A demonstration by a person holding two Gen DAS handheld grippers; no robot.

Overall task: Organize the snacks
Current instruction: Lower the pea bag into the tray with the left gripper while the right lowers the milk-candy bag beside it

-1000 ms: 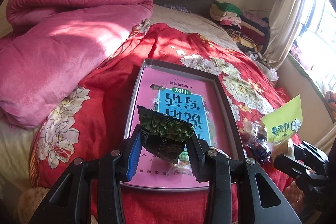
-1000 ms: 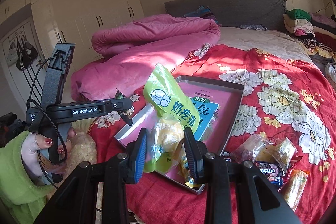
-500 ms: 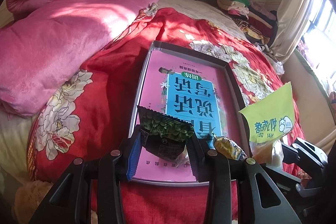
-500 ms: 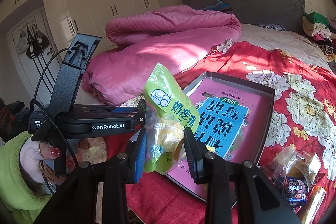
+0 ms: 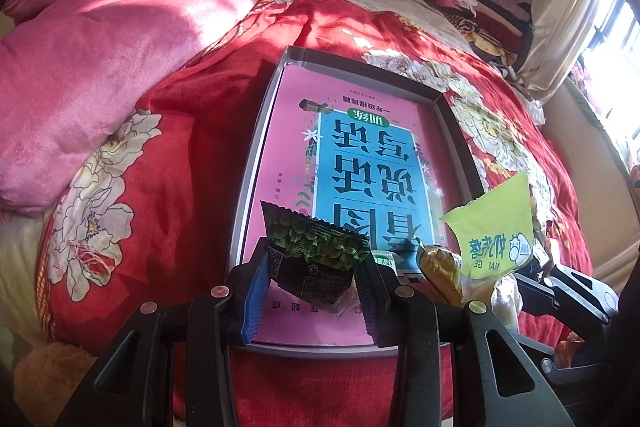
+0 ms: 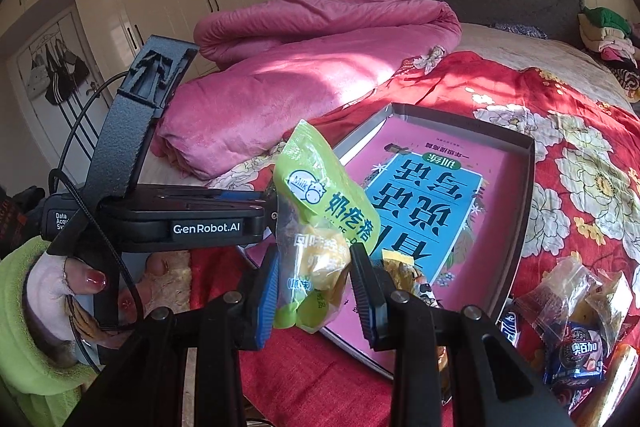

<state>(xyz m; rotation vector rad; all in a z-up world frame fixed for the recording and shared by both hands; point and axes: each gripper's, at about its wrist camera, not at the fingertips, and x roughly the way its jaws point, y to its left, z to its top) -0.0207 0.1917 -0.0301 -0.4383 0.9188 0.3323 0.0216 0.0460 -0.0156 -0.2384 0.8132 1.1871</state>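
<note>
Two grippers hang over the tray's (image 5: 256,155) near end, the left gripper (image 5: 312,291) clamped on a dark green pea packet (image 5: 316,259), the right gripper (image 6: 316,291) on a lime-green milk-snack bag (image 6: 324,211); each should lower flat, side by side, clear of the gold-wrapped snack (image 5: 440,271) already there.

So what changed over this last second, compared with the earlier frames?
Both grippers came down and closer over the tray. The left gripper kept its dark green packet clamped; the right gripper kept its yellow-green bag. Nothing was let go. A gold-wrapped snack now shows in the tray's near corner. The loose snack pile stayed put.
</note>
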